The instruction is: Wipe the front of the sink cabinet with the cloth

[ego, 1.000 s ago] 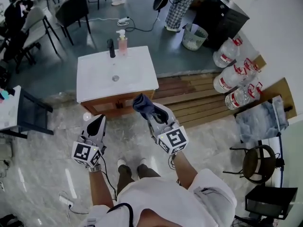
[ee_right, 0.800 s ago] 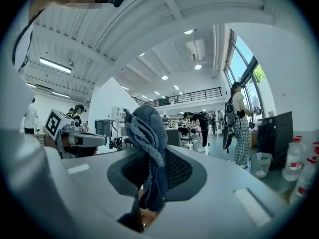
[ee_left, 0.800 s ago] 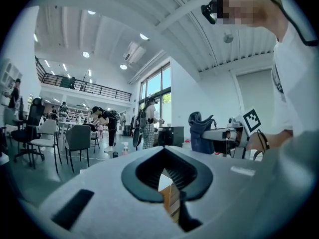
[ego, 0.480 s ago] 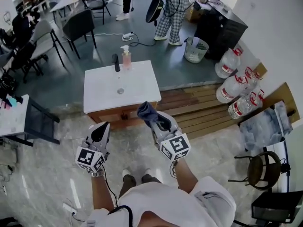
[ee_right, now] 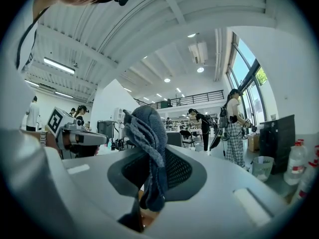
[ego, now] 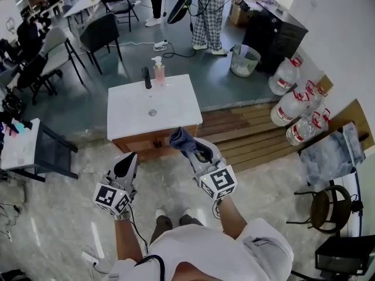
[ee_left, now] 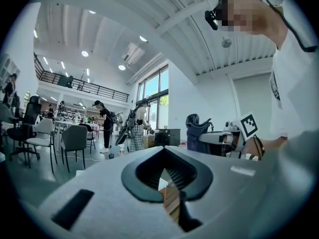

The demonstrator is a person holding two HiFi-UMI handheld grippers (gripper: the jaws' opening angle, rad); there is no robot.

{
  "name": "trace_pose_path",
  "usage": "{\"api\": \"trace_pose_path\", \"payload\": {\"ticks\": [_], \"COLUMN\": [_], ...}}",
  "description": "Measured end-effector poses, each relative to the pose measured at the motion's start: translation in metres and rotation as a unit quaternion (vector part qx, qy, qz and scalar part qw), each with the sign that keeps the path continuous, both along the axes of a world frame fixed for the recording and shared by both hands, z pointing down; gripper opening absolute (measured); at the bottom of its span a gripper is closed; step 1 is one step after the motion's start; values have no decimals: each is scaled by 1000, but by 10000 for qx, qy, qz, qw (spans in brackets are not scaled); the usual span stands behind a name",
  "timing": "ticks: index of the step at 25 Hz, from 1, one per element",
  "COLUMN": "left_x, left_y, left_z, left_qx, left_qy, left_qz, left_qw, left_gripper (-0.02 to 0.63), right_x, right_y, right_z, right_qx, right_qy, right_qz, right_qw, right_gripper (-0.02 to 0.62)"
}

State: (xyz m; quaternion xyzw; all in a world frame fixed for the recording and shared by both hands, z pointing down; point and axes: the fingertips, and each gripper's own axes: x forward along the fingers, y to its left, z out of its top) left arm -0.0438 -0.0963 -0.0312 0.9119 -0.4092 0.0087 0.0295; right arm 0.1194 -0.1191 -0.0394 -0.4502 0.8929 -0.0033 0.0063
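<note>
The sink cabinet (ego: 154, 143) has a white top and a wooden front and stands just ahead of me on the floor. My right gripper (ego: 189, 147) is raised in front of the cabinet's right half and shut on a dark blue cloth (ego: 180, 137). The cloth (ee_right: 147, 133) sticks up out of the right gripper (ee_right: 149, 159) in a bunch. My left gripper (ego: 129, 157) hangs level with it, before the cabinet's left half, apart from the wood. The left gripper (ee_left: 165, 156) has its jaws together with nothing between them. The left gripper view also shows the cloth (ee_left: 197, 131).
A black tap (ego: 146, 76) and a pink soap bottle (ego: 159, 71) stand at the sink's far edge. Wooden planks (ego: 246, 130) lie to the cabinet's right, with water jugs (ego: 290, 105) beyond. A black table (ego: 42, 151) is at left, a stool (ego: 330, 206) at right. A person (ego: 208, 16) stands behind.
The head view has shifted so the cabinet sits a little lower and more of the room behind shows. Both grippers keep the same pose, the cloth still clamped.
</note>
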Motion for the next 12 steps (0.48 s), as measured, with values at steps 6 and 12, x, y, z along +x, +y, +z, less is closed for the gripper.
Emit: {"api": "trace_pose_path", "payload": {"ticks": [6, 12], "left_x": [2, 1], "left_y": [3, 2], "left_z": [8, 2], "left_qx": [-23, -56], "left_qy": [9, 22], "left_qz": [125, 118], "left_qw": [9999, 9999], "left_gripper": [2, 2], "right_x": [-1, -1], "right_y": [1, -1], "right_z": [8, 4], "right_qx": [-62, -78], "right_qy": [-19, 18], "right_qz": [47, 63], "right_qw": [10000, 9999], "right_gripper": [69, 69]}}
